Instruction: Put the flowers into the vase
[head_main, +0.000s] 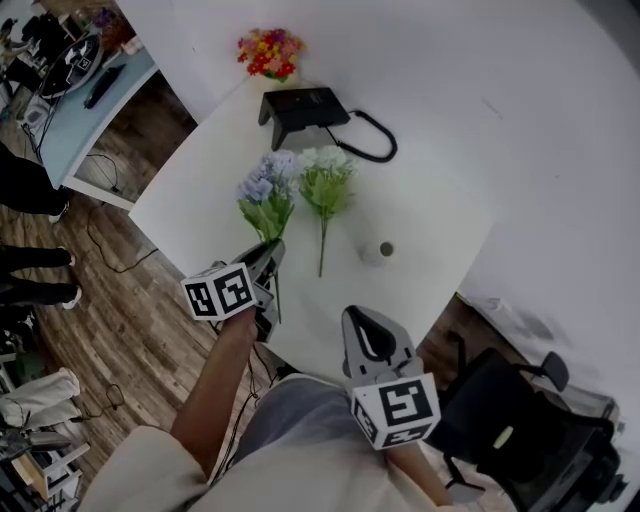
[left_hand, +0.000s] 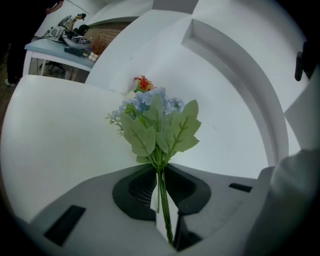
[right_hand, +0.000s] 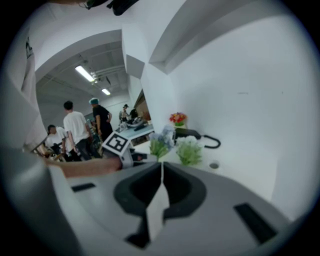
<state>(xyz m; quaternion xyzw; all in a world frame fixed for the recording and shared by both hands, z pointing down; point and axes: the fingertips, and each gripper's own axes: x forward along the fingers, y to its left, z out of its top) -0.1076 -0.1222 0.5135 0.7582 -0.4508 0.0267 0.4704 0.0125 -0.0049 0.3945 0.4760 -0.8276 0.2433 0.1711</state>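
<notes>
Left gripper (head_main: 268, 255): jaws gripped the blue flowers (head_main: 266, 190) by the stem.
Right gripper (head_main: 368, 322): jaws were together, empty.
Vase (head_main: 382, 250): stood upright.

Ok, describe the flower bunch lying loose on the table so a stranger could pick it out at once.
On the white table, look just in front of the black device with the looped cable. The white-flowered bunch lies flat there, near the small white vase. Its neighbour, the blue bunch, is clamped in the left gripper; this one is white and unheld.
</notes>
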